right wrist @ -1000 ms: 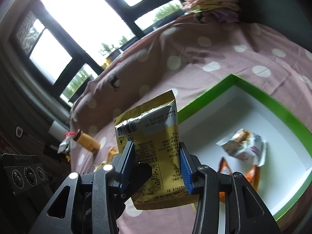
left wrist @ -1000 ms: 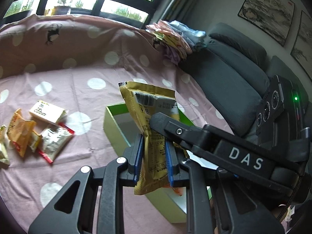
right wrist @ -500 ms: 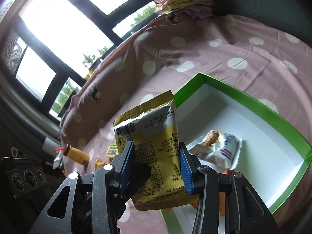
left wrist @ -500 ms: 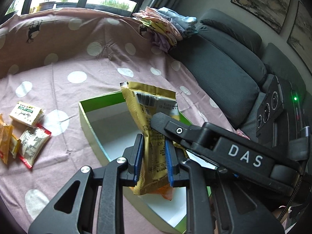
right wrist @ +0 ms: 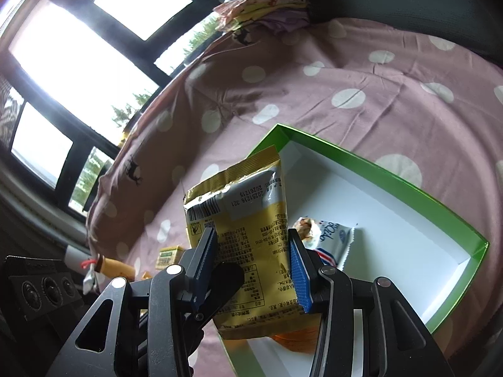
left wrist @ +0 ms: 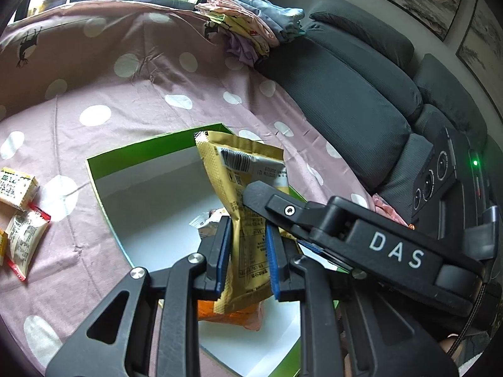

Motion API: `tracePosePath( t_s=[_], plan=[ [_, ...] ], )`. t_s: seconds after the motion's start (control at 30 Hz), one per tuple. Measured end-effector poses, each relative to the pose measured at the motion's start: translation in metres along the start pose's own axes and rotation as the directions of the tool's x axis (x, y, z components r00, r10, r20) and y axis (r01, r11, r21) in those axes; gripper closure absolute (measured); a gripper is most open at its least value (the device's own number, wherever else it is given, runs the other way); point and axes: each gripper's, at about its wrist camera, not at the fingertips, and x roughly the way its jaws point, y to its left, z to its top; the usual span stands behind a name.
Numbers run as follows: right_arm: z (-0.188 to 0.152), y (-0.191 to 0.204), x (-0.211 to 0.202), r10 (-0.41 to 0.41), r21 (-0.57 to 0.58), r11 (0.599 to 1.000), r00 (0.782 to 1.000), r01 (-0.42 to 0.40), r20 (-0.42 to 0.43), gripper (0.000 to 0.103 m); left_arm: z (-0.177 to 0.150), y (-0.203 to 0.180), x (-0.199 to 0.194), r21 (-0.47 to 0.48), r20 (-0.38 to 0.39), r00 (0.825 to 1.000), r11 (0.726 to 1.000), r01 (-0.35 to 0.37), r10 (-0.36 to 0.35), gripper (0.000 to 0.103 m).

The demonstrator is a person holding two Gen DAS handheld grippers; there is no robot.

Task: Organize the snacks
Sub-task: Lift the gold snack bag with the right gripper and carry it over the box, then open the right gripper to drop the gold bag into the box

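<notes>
1. The room had tall windows (right wrist: 78, 62), a grey sofa (left wrist: 352, 94) and a surface under a pink dotted sheet (left wrist: 141, 100); folded clothes (left wrist: 251, 22) were piled at the sheet's far edge.
2. A green box (right wrist: 393, 176) with a white inside lay open on the sheet.
3. You held one gold packet (left wrist: 248, 220) upright over the box with both tools.
4. Your left tool (left wrist: 246, 251) was closed narrow, its blue pads pinching the packet edge-on, so the foil bunched between them.
5. Your right tool (right wrist: 251, 264) stood wider, its pads pressed against the packet's two side edges across its flat face, barcode end up.
6. In the box, under the packet, lay a white packet (right wrist: 327, 242) and an orange packet (right wrist: 295, 342), both partly hidden.
7. Left of the box, loose snacks (left wrist: 19, 207) lay on the sheet, well apart from it.
8. In the right wrist view, a brown bottle (right wrist: 110, 267) lay by the sheet's far side.
</notes>
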Motion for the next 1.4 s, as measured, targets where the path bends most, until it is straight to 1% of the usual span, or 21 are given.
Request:
tracePosePath(
  t_s=[0.2, 0.47, 0.63, 0.87, 1.1, 1.2, 1.27, 1.3, 1.37, 1.4],
  plan=[
    [0.002, -0.008, 0.001, -0.004, 0.025, 1.0, 1.0, 0.005, -0.006, 0.056, 0.0, -0.002, 0.007, 0.006, -0.019, 1.0, 1.0, -0.005, 0.005, 0.084],
    [0.004, -0.016, 0.004, -0.02, 0.044, 0.999, 1.0, 0.021, -0.013, 0.056, -0.001, -0.001, 0.017, -0.008, -0.038, 0.999, 1.0, 0.008, -0.008, 0.084],
    [0.004, -0.024, 0.011, -0.029, 0.063, 0.998, 0.999, 0.031, -0.036, 0.056, -0.003, 0.0, 0.024, -0.013, -0.059, 0.998, 1.0, 0.001, -0.002, 0.084],
    [0.004, -0.025, 0.013, -0.044, 0.064, 0.997, 0.998, 0.047, -0.046, 0.056, -0.002, 0.004, 0.029, -0.029, -0.071, 0.997, 1.0, 0.004, -0.006, 0.083],
    [0.005, -0.029, 0.014, -0.09, 0.069, 0.993, 0.995, 0.094, -0.053, 0.056, -0.005, 0.007, 0.038, -0.052, -0.099, 0.995, 0.999, -0.003, -0.002, 0.083],
    [0.007, -0.033, 0.007, -0.118, 0.082, 0.989, 0.993, 0.12, -0.028, 0.056, -0.008, 0.008, 0.038, -0.078, -0.105, 0.994, 0.997, -0.002, -0.006, 0.077],
    [0.008, -0.036, 0.003, -0.127, 0.094, 0.987, 0.992, 0.128, -0.011, 0.056, -0.009, 0.009, 0.032, -0.09, -0.09, 0.996, 0.996, -0.006, -0.002, 0.063],
    [0.008, -0.037, 0.002, -0.127, 0.099, 0.987, 0.992, 0.127, -0.004, 0.056, -0.009, 0.009, 0.027, -0.094, -0.074, 0.997, 0.996, -0.002, -0.005, 0.061],
    [0.008, -0.037, -0.001, -0.112, 0.107, 0.988, 0.994, 0.111, 0.004, 0.056, -0.008, 0.008, 0.013, -0.1, -0.039, 0.999, 0.995, 0.012, -0.016, 0.05],
    [0.008, -0.036, -0.003, -0.104, 0.107, 0.989, 0.995, 0.102, 0.01, 0.056, -0.008, 0.008, 0.007, -0.101, -0.027, 1.0, 0.995, 0.012, -0.015, 0.047]
  ],
)
